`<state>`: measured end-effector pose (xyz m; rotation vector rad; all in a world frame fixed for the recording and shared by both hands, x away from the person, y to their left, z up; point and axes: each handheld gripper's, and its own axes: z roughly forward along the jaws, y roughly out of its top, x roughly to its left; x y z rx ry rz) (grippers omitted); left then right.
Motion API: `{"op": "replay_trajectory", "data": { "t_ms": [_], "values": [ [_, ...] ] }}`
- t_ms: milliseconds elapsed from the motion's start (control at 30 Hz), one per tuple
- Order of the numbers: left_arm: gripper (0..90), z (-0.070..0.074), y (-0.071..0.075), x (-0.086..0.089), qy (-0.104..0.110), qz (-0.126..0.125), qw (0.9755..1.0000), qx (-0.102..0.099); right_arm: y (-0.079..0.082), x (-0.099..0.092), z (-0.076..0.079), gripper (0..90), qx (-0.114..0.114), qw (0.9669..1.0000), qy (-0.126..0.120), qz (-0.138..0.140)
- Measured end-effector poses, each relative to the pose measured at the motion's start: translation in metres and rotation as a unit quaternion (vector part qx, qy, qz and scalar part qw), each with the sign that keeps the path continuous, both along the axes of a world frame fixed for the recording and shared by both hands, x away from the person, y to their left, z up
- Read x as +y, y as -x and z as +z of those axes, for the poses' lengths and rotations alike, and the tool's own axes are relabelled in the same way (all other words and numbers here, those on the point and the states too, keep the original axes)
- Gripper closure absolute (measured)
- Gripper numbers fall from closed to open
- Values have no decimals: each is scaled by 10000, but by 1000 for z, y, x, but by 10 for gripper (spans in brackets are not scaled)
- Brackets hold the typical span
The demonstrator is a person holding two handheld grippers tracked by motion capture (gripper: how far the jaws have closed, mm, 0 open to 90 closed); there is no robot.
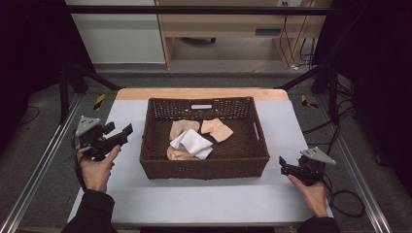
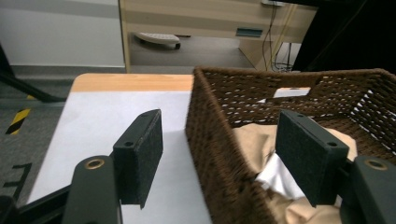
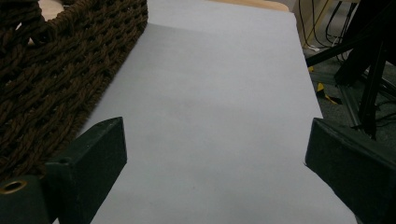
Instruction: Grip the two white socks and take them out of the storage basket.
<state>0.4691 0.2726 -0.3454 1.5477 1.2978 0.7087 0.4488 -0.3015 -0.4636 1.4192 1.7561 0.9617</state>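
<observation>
A dark brown wicker basket (image 1: 204,167) stands in the middle of the table. In it lie a white cloth (image 1: 193,143) and beige cloths (image 1: 217,129), loosely piled. My left gripper (image 1: 119,129) is held open, just left of the basket and above the table. In the left gripper view its jaws (image 2: 224,156) sit to either side of the basket's left wall (image 2: 210,140), with the beige cloth (image 2: 252,135) and white cloth (image 2: 278,175) beyond. My right gripper (image 1: 283,166) is open and low at the basket's front right corner. Its jaws (image 3: 219,154) frame bare table, with the basket (image 3: 56,79) to their left.
A pale grey mat (image 1: 194,199) covers the table, and a wooden strip (image 1: 201,93) shows at its far edge. Metal frame rails (image 1: 39,165) run along both sides. Cables (image 1: 347,199) lie on the floor at the right, and a wooden desk (image 1: 218,29) stands beyond.
</observation>
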Motion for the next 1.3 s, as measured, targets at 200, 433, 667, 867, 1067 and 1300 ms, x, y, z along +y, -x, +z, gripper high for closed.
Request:
{"op": "replay_trajectory", "data": {
  "t_ms": [200,433,667,867,1067,1300],
  "values": [
    [321,6,-10,-24,-173,-149,9997,2,-1,1,-1,59,32,10000,49,-1],
    [321,12,-24,-49,-245,-281,9993,-40,-1,1,-1,60,57,9999,93,-7],
    [320,15,-35,-62,-261,-328,9991,-38,-2,1,-1,59,56,10000,82,-5],
    [315,13,-46,-81,-346,-455,9984,17,-1,1,-1,60,55,9999,88,1],
    [307,4,-56,-99,-475,-564,9971,184,-2,1,-1,60,70,9999,75,-1],
    [306,-6,-64,-117,-471,-700,9961,264,-2,0,-1,59,67,10000,67,-3]
  ]
}}
